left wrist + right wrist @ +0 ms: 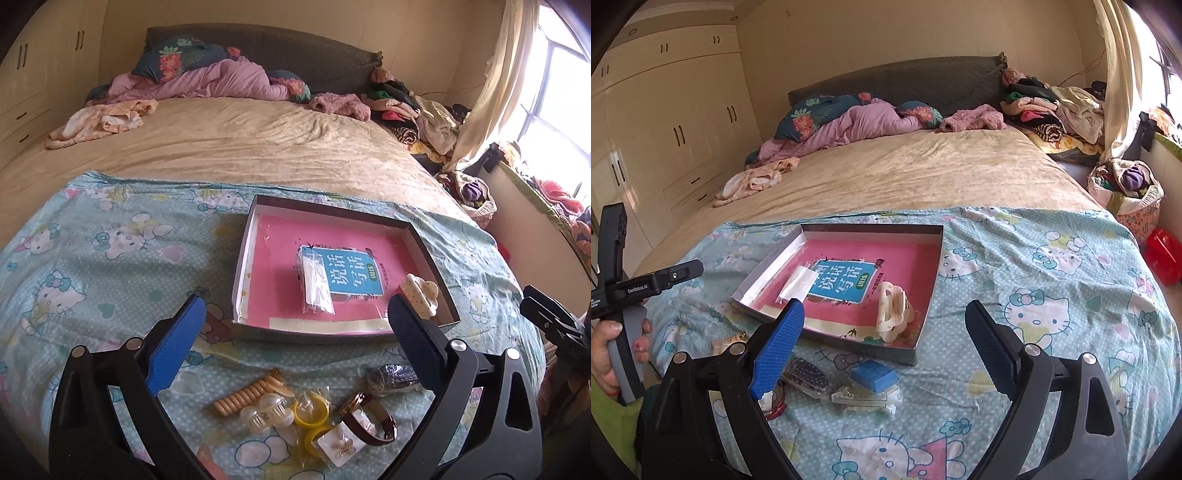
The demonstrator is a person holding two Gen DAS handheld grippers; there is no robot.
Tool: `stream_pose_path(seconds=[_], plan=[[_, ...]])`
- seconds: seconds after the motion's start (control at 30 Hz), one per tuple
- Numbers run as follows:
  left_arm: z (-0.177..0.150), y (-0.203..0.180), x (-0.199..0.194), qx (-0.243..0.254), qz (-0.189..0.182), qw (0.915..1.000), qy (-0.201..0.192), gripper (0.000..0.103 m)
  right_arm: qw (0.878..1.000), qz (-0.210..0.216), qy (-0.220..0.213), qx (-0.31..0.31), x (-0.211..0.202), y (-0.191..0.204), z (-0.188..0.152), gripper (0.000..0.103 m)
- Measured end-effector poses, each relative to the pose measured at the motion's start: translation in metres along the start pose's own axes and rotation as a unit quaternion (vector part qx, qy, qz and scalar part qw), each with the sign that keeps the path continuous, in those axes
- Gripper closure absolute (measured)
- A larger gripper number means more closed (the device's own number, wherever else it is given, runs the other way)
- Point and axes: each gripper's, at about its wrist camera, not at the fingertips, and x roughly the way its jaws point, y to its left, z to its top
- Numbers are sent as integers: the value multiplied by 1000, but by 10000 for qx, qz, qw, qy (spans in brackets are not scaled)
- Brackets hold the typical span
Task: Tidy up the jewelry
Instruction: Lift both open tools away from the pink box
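Shallow box [432, 258] sits on the cartoon-print sheet [92, 258] at the foot of the bed; taken as the landmark. Inside it: a pink booklet [280, 240] lining the bottom, a small clear packet [316, 284] lying on the booklet near the middle, and a cream claw clip [423, 293] in the near right corner, close to the wall. Judged: two pieces put away so far, most of the lot still outside. In front of the box, on the sheet, left wrist view shows a ridged tan hair clip [245, 395], a clear claw clip [264, 411], yellow rings in a bag [312, 410], a brown-strap watch [369, 417], an earring card [338, 448] and a dark sparkly clip [393, 376], all bunched together, several touching. Right wrist view adds a blue-lidded little case [874, 376] and a clear bagged item [864, 400] just in front of the box's near edge. Left gripper [295, 321] spread wide, nothing between the pads, hanging above the pile in front of the box. Right gripper [884, 332] likewise apart and empty, poised over the near right corner of the box. Roughly early stage; at least eight items left to move in.
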Motion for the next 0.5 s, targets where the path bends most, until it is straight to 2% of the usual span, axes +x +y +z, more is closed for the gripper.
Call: stream_pose_path(seconds=[0.3, 0.5], plan=[[-18, -5, -19, 90, -12, 10000, -18, 11, 9998, 154, 53, -120, -10, 15, -7, 15], [-37, -6, -25, 171, 56, 9998, 117, 11, 9994, 256, 156, -197, -11, 23, -17, 15]])
